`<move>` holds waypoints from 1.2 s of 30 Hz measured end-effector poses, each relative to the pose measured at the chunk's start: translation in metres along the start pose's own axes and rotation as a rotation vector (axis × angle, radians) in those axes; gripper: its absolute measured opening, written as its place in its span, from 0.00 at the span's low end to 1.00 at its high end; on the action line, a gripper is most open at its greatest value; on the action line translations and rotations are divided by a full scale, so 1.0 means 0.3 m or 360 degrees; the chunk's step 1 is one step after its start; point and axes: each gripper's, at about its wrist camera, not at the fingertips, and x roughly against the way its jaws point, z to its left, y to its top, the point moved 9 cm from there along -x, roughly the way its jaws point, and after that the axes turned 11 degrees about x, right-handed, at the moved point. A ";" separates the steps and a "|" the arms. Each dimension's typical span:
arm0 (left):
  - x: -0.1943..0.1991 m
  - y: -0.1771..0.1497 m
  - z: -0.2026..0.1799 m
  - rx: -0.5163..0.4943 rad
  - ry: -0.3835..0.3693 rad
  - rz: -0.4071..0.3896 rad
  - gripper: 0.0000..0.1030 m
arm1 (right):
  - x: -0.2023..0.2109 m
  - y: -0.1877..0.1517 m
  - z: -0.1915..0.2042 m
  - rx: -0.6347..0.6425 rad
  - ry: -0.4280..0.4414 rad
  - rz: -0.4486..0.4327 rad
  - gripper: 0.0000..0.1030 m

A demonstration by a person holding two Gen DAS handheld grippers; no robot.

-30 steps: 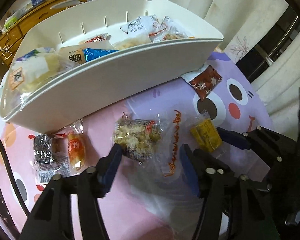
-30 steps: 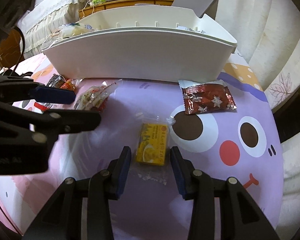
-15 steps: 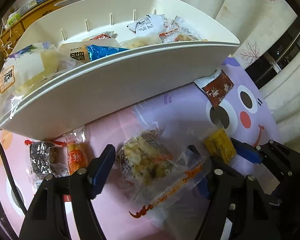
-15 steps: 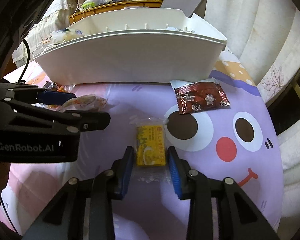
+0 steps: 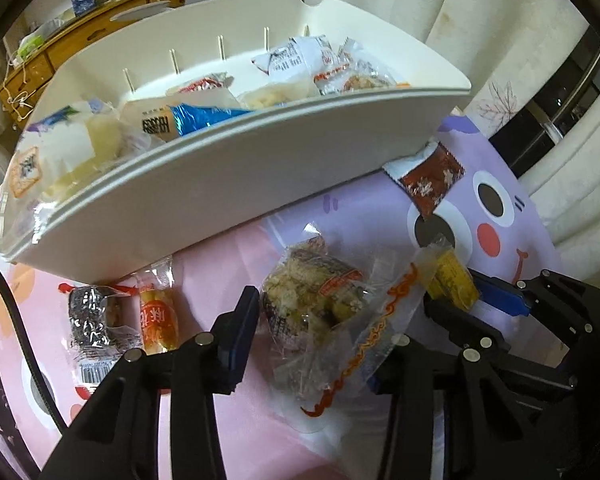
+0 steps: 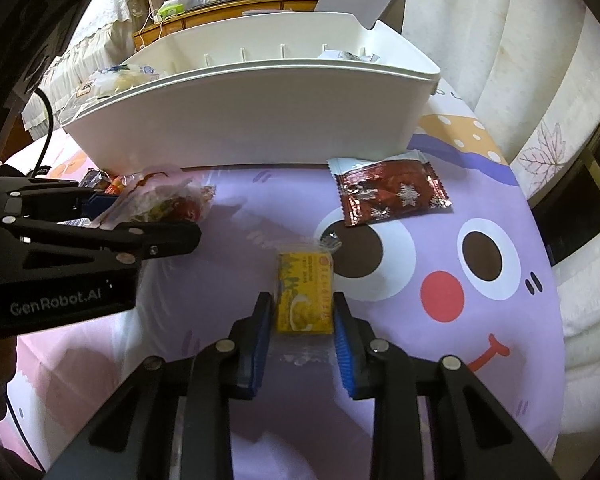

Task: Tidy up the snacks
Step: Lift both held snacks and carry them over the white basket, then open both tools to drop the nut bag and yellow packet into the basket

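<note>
On the tabletop (image 6: pixel 228 216) in front of the white bin (image 5: pixel 236 176), the left claw (image 5: pixel 312 332) is closing around a crumbly snack in clear wrap (image 5: pixel 316 300) — one blue pad touching it. Further right, the right claw (image 6: pixel 302 328) sits clamped on the yellow snack packet (image 6: pixel 304 292); a red foil packet (image 6: pixel 388 192) lies beyond.

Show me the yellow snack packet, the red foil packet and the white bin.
yellow snack packet (image 6: pixel 304 294), right wrist view, middle of its printed face
red foil packet (image 6: pixel 392 192), right wrist view, centre of wrapper
white bin (image 6: pixel 260 120), right wrist view, front wall
</note>
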 end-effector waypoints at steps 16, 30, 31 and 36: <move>0.204 0.019 -0.004 0.0143 0.0138 -0.0143 0.41 | 0.117 0.122 -0.023 0.0206 0.0145 -0.0140 0.27; 0.400 0.203 -0.026 0.0160 0.0170 -0.0320 0.42 | 0.251 0.390 -0.035 0.0320 0.0169 -0.0390 0.27; 0.404 0.218 -0.025 0.0163 0.0174 -0.0327 0.42 | 0.259 0.417 -0.043 0.0320 0.0157 -0.0412 0.27; 0.414 0.333 0.000 0.0219 0.0168 -0.0400 0.42 | 0.272 0.520 -0.087 0.0296 0.0101 -0.0480 0.27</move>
